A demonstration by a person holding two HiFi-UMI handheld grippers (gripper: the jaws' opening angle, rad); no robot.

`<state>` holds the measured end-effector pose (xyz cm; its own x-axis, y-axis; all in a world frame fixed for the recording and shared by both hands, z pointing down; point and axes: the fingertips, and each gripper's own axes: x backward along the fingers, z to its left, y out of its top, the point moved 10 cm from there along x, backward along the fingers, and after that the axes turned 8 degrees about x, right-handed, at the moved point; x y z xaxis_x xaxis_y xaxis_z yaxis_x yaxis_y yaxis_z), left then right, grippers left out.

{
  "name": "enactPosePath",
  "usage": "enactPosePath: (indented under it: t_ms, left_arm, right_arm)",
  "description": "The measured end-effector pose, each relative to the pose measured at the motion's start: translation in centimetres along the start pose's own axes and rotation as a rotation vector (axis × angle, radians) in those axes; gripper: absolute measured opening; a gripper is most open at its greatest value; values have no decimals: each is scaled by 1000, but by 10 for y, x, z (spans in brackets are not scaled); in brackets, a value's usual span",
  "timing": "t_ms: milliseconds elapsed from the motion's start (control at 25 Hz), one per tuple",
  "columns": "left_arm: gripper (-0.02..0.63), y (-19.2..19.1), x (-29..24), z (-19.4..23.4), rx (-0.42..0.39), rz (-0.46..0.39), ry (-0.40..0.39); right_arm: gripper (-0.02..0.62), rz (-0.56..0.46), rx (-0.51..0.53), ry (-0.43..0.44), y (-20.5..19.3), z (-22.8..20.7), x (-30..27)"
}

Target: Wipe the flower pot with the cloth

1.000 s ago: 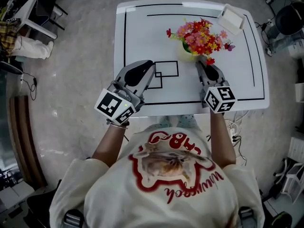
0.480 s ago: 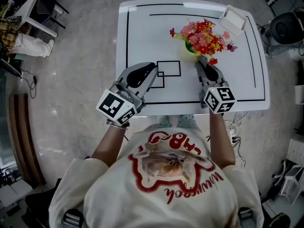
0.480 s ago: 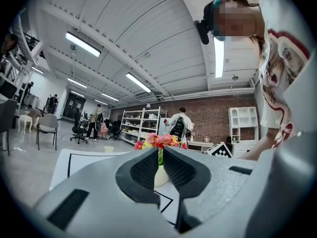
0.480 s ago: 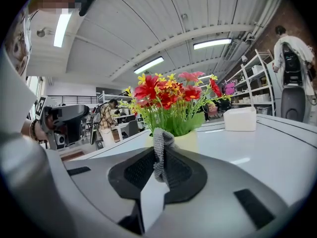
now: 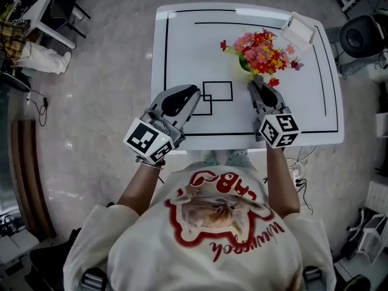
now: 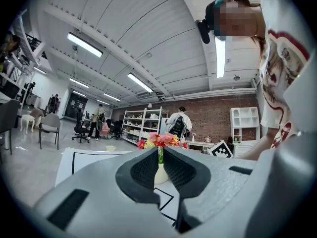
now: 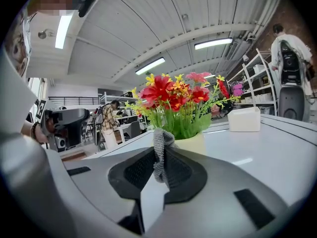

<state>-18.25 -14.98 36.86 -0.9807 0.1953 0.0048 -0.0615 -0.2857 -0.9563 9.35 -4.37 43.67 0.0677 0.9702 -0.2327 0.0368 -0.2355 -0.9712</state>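
Note:
A pale yellow flower pot (image 5: 244,63) with red, pink and yellow flowers (image 5: 263,49) stands on the white table (image 5: 182,47), right of its middle. My right gripper (image 5: 256,86) is just in front of the pot, shut on a grey knitted cloth (image 7: 159,151) that stands up between its pads. Close ahead of that cloth is the pot (image 7: 192,144), but I cannot tell whether they touch. My left gripper (image 5: 193,93) hovers over the table's front left, well apart from the pot. Its jaws (image 6: 160,155) stand a narrow slit apart with nothing between them, and the pot (image 6: 159,174) shows through the slit.
A white box (image 5: 299,30) sits at the table's far right corner, behind the flowers. Black lines and two small rectangles (image 5: 217,91) mark the tabletop. Chairs, shelves and people stand farther off in the room.

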Motion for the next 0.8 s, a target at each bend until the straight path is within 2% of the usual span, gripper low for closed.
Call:
enactPosePath:
  t_ms: [480, 800]
  left_arm:
    - [34, -2, -11, -11, -12, 2, -59]
    - [34, 7, -23, -25, -8, 7, -112]
  right_arm:
    - [44, -58, 51, 61, 24, 33, 27]
    - [44, -188, 79, 88, 72, 55, 65]
